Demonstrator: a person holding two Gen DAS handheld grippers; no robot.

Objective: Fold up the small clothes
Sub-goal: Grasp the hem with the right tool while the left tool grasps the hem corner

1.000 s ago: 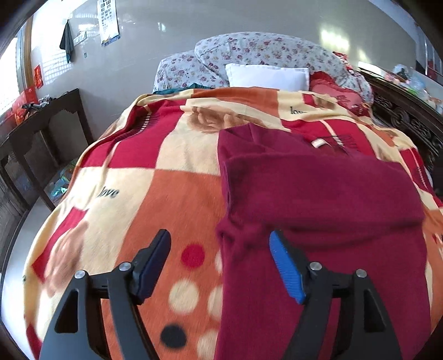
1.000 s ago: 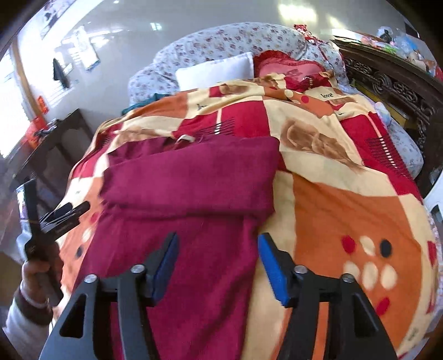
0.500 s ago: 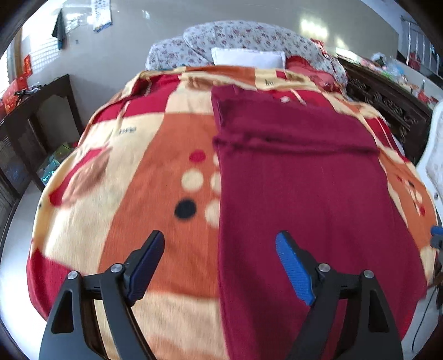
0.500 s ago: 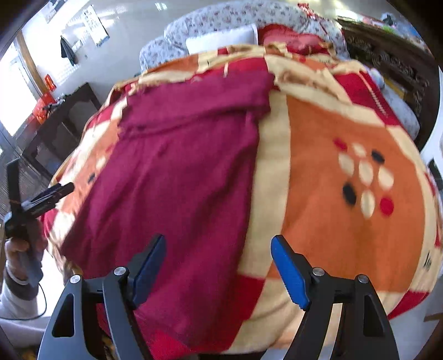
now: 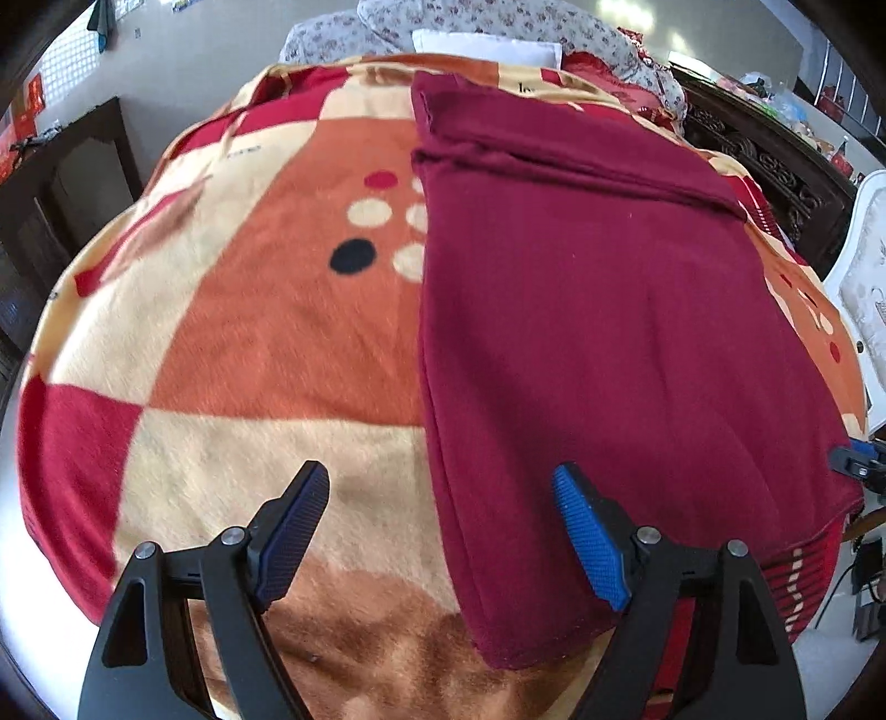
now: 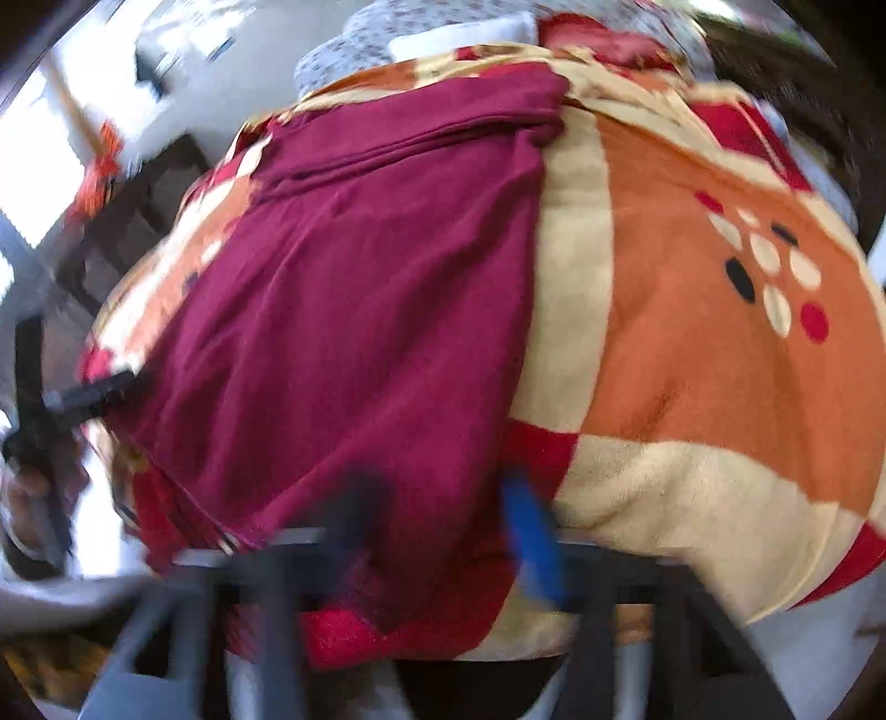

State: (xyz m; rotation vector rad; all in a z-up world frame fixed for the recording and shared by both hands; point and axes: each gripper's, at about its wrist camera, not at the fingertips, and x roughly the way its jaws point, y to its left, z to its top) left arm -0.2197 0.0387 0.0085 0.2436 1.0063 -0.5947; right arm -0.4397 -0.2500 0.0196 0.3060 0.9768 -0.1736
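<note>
A dark red garment lies flat on the bed, its far end folded over itself, its near hem reaching the bed's front edge. My left gripper is open and empty, its jaws on either side of the garment's near left edge, just above it. In the right wrist view the same garment shows, and my right gripper is blurred by motion. Its jaws are apart on either side of the garment's near right corner. The left gripper shows at the left in the right wrist view.
The bed is covered by an orange, red and cream patterned blanket. Pillows lie at the head. A dark wooden table stands left of the bed, and a carved dark wooden piece stands to its right.
Both grippers have pulled back from the garment's folded far part to its near hem at the bed's front edge. Both stay open.
</note>
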